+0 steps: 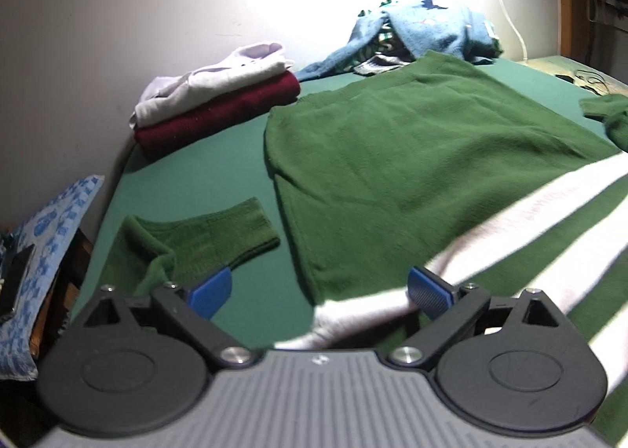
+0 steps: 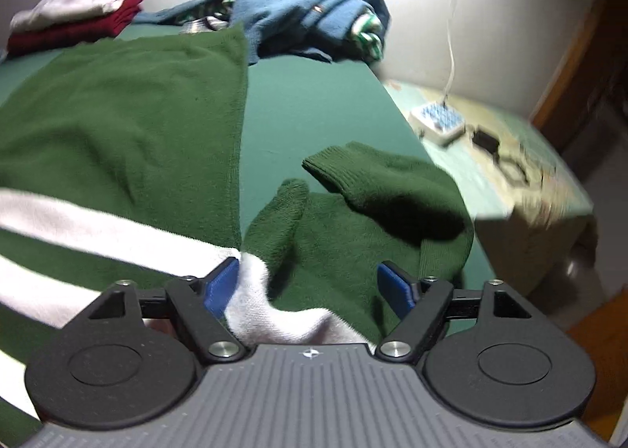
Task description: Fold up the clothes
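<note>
A: Which step is this?

B: Spreading looks finished. The green sweater (image 1: 392, 173) lies flat on the bed (image 2: 314, 102), a thick fuzzy knit with white stripes and ribbed cuffs.

A: And the fingers?

B: Both pairs stand apart, clamped on nothing. The left gripper (image 1: 318, 293) hovers by the left sleeve (image 1: 204, 240); the right gripper (image 2: 310, 287) has the shoulder cloth loose between its fingers.

A: Next?

B: Probably pinching a cuff and folding each sleeve (image 2: 373, 189) inward.

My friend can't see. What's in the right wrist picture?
A green sweater with white stripes lies spread on a green bed, one sleeve bunched ahead of the right gripper, jaws open. Behind sit a blue sweater and folded clothes.
</note>
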Action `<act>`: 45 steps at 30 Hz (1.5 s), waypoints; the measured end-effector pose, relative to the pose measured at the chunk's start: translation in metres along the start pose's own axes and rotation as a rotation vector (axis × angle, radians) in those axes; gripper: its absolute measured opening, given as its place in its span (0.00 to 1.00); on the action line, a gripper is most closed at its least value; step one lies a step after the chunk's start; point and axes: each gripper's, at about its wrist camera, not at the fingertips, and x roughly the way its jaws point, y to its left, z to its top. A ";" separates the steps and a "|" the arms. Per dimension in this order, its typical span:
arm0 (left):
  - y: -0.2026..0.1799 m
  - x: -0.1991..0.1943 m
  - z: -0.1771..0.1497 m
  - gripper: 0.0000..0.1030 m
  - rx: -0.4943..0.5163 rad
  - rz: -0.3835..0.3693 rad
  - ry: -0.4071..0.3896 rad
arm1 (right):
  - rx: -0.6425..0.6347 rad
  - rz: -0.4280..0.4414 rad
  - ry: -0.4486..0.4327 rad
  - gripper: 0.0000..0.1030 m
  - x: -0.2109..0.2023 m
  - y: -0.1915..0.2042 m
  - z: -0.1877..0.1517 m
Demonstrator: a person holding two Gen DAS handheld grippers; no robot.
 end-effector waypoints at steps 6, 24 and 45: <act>-0.013 -0.041 -0.008 0.94 0.006 -0.094 0.013 | 0.105 0.154 0.034 0.49 -0.040 -0.018 -0.013; -0.115 -0.067 -0.028 0.96 0.015 -0.278 0.222 | 0.013 0.103 0.087 0.01 -0.028 -0.072 -0.045; -0.124 -0.091 -0.047 0.99 -0.034 -0.253 0.366 | 0.146 0.595 0.196 0.02 -0.039 -0.060 -0.068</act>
